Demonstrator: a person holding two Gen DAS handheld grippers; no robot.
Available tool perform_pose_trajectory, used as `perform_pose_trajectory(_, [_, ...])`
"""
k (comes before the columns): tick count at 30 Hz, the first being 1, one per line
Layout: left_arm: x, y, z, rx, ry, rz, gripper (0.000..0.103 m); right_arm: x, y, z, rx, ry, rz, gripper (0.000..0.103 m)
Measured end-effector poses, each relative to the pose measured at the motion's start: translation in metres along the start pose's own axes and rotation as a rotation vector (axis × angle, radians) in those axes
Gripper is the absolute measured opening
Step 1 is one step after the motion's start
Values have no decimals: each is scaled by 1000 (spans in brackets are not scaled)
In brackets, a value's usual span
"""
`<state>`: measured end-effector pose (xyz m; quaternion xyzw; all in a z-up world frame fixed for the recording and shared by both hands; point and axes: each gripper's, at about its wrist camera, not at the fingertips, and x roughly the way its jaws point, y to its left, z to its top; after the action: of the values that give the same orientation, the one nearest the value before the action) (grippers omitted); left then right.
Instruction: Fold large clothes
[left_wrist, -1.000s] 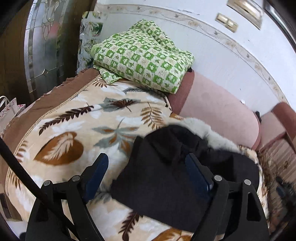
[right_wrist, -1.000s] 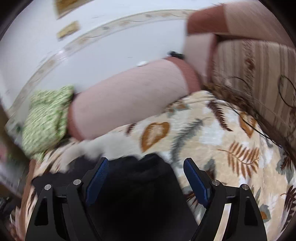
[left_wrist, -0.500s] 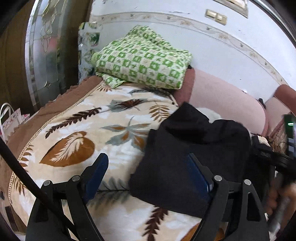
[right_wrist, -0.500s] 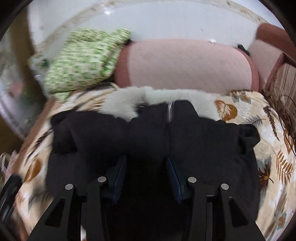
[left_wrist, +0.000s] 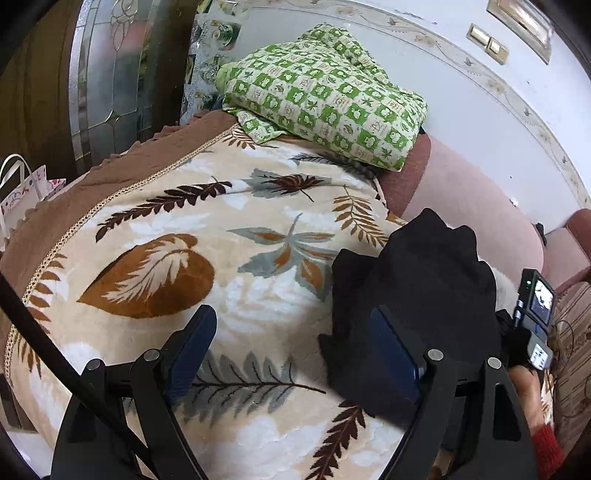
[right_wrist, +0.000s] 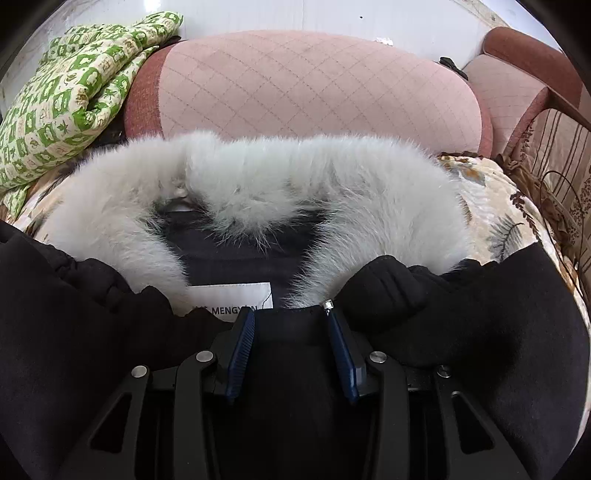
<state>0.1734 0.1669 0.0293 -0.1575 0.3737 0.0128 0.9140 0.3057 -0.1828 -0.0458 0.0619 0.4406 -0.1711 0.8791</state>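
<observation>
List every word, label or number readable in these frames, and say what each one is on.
"MENGY" then partly hidden letters: on the white label inside the black coat, below the fur collar.
Small device screen beside the coat: too small to read.
Nothing else legible.

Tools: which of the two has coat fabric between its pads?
The right tool: its jaws are closing around the black coat just below the fur collar. The left tool stands wide over the blanket.
</observation>
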Motion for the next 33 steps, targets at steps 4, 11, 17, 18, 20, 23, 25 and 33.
perform_pose_trajectory(4, [-5,3,3,-13,-12,-2,84,-56,6,2,-45,-100,33,44])
perform_pose_trajectory(11, [-6,16,7,-64,-16,4,84,-149,31,-9,-91,-259,187,44])
perform_pose_trajectory(17, [-3,21,9,-89,-12,-5,84,-113,97,-24,-171,-187,208,41])
perform_pose_trajectory(18, [-2,21,9,-89,-11,-7,84,-99,104,-20,-159,-157,220,41])
perform_pose_trajectory(20, [1,19,8,-80,-9,-5,84,-64,120,-10,-122,-82,215,41])
perform_pose_trajectory(23, [10,16,8,-64,12,1,84,-27,147,-1,-168,-42,143,41])
perform_pose_trajectory(25, [15,14,8,-69,29,-5,84,-12,149,3,-186,-16,131,41])
perform_pose_trajectory(33, [12,2,2,-13,8,15,84,-46,128,8,-155,-73,191,42])
